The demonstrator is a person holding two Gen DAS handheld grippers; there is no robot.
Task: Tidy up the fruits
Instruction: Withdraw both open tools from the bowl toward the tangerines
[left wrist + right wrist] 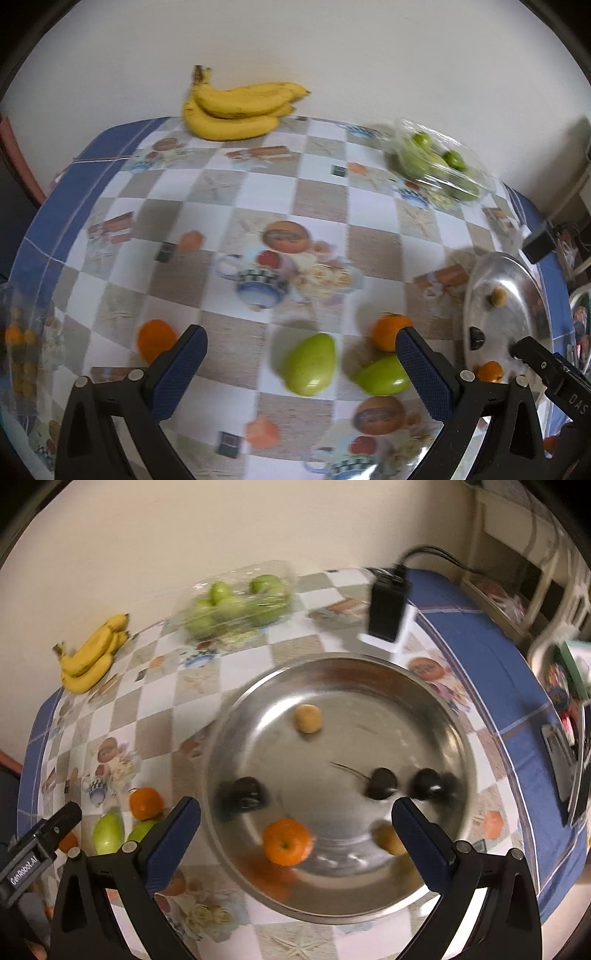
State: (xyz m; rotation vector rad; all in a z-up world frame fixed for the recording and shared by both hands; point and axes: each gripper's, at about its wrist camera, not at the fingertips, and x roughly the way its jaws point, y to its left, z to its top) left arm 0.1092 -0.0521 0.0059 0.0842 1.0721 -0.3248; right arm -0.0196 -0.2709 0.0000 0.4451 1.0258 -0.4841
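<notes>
My left gripper (301, 345) is open above the checked tablecloth. A green pear (310, 365) lies between its fingers, a second green pear (384, 374) and an orange (388, 330) sit by its right finger, and another orange (155, 338) sits left of its left finger. My right gripper (295, 819) hangs open over a steel bowl (436, 709). The bowl holds an orange (287, 842), two tan fruits (307, 718), and three dark fruits (243, 794). Both pears (108, 832) and an orange (146, 803) show left of the bowl.
A bunch of bananas (232, 109) lies at the table's far edge by the wall. A clear plastic pack of green fruits (439, 162) stands at the back right. A black box with cables (386, 607) sits behind the bowl. Shelves stand right of the table.
</notes>
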